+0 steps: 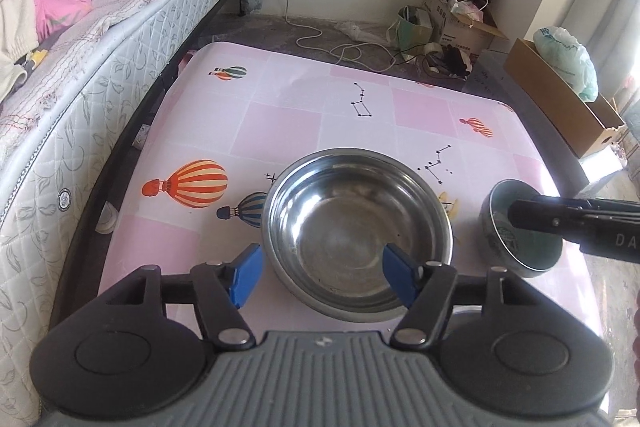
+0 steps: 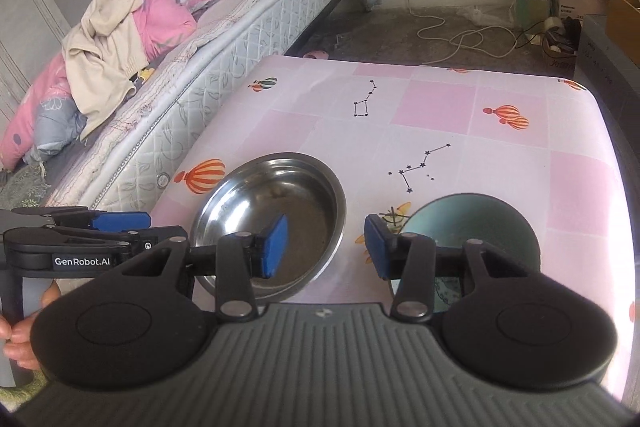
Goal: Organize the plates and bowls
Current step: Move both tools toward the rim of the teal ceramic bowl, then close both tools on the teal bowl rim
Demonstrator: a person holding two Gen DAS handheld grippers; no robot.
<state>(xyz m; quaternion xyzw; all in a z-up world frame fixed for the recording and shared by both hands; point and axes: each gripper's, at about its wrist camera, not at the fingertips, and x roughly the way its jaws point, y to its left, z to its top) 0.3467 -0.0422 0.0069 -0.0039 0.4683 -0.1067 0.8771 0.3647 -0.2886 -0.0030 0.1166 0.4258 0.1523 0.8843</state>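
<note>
Bowls sit side by side near the worktop (image 1: 320, 99) front edge: steel bowl (image 1: 356, 227) straight ahead of the left gripper (image 1: 324, 277), jaws apart and empty; teal bowl (image 2: 468, 223) just right of the right gripper (image 2: 326, 247), jaws also apart, gripping nothing.

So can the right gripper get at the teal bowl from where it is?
Probably yes. The right gripper has open, empty jaws, and the teal bowl sits just beyond its right finger on the table, with nothing between; the steel bowl stands apart.
</note>
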